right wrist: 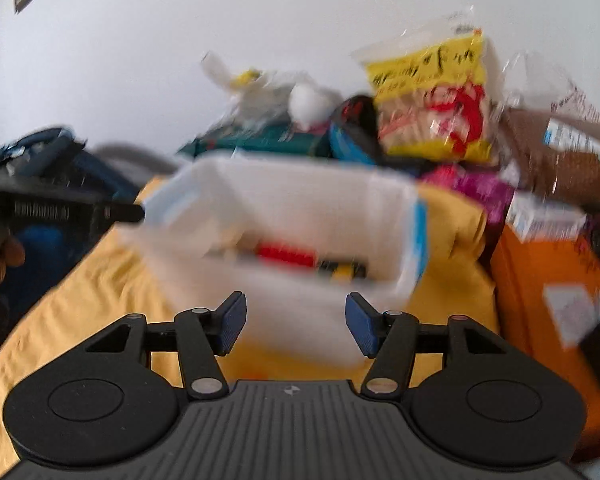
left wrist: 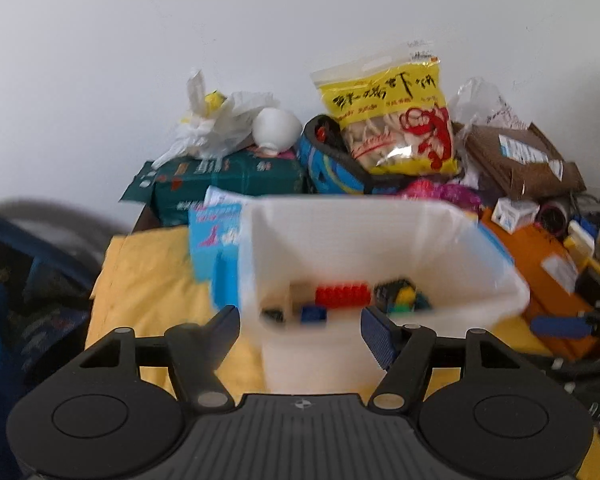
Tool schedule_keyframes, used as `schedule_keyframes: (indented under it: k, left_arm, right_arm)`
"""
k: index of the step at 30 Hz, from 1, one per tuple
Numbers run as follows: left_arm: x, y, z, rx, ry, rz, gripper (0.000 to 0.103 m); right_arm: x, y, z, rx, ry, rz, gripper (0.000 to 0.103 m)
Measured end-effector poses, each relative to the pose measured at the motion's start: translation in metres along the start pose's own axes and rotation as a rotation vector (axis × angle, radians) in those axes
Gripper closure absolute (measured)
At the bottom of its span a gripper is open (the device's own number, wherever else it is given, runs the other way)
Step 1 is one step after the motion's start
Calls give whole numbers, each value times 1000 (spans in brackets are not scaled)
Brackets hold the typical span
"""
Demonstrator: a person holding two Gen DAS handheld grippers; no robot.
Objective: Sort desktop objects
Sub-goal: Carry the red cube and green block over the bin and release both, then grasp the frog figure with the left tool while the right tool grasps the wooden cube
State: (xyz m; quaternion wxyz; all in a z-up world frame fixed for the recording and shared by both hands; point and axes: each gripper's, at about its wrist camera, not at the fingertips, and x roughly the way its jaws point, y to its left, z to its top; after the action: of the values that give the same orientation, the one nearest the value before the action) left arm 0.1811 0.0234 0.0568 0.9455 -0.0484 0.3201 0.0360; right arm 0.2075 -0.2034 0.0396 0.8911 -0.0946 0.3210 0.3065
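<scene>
A white plastic bin stands on the yellow cloth right in front of my left gripper, which is open and empty. Inside the bin lie a red brick, a blue brick, a tan block and a yellow-green-black toy. In the right wrist view the same bin is blurred, with the red brick inside. My right gripper is open and empty just before the bin. The left gripper's tip shows at the left.
Clutter lines the wall behind: a yellow snack bag, a green pack, white plastic bags, a white ball, a brown cardboard box and an orange box. A blue card leans by the bin.
</scene>
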Motion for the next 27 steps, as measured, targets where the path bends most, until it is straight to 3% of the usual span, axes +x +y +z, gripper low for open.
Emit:
schedule_keyframes:
  k: [5, 12, 14, 16, 27]
  left_arm:
    - [-3, 9, -48, -20, 68, 19, 33]
    - [-7, 13, -87, -18, 137, 30, 33]
    - [-7, 12, -93, -10, 148, 29, 33]
    - [-6, 9, -98, 3, 156, 18, 33]
    - [33, -59, -108, 47, 193, -91, 33]
  right_arm:
    - [26, 19, -56, 52, 153, 0, 45]
    - [54, 36, -76, 94, 234, 20, 47]
    - [59, 36, -79, 107, 236, 17, 51]
    - [63, 35, -80, 104, 237, 20, 66]
    - [19, -5, -94, 175, 173, -12, 68]
